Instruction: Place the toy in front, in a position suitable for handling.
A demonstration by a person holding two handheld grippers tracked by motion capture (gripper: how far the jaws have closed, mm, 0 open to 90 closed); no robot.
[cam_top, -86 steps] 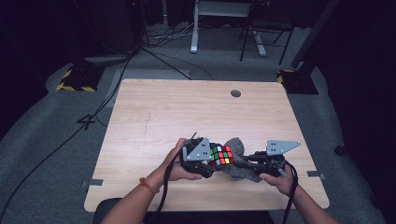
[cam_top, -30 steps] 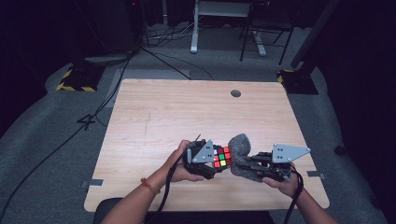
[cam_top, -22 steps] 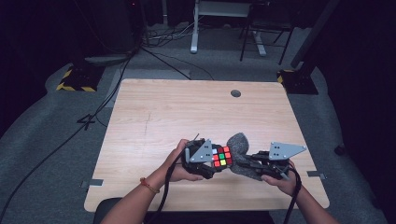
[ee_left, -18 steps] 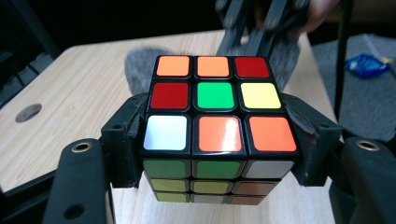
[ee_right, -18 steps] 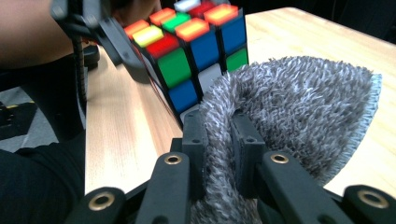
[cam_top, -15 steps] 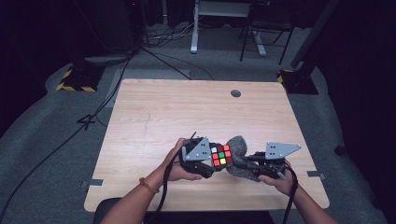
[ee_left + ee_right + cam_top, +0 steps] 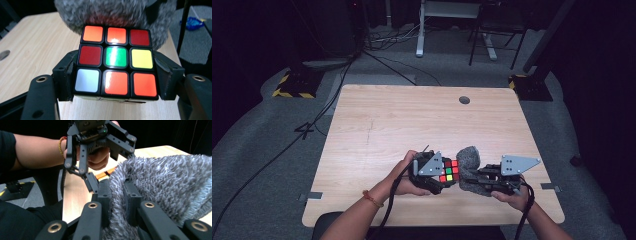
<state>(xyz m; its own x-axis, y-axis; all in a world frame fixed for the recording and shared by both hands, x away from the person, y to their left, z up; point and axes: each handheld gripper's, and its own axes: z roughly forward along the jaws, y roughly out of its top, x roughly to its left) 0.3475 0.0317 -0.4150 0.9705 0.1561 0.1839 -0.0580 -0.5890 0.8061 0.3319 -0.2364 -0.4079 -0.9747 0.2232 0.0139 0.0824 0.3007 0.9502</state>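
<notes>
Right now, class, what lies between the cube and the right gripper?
A grey fluffy cloth, pinched by the right gripper and pressed against the cube, seen from the high view.

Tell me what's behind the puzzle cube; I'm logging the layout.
A fuzzy grey cloth sits right behind the puzzle cube, pinched by the right hand-held gripper. The cloth hides whatever lies beyond it.

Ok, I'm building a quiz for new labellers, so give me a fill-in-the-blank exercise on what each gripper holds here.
1. The left gripper is shut on a puzzle ____.
2. The middle sticker on the cube's facing side is ____.
3. The right gripper pinches a fuzzy ____ cloth.
4. Both things are held over a ____ table.

Missing words: cube; green; grey; wooden
</notes>
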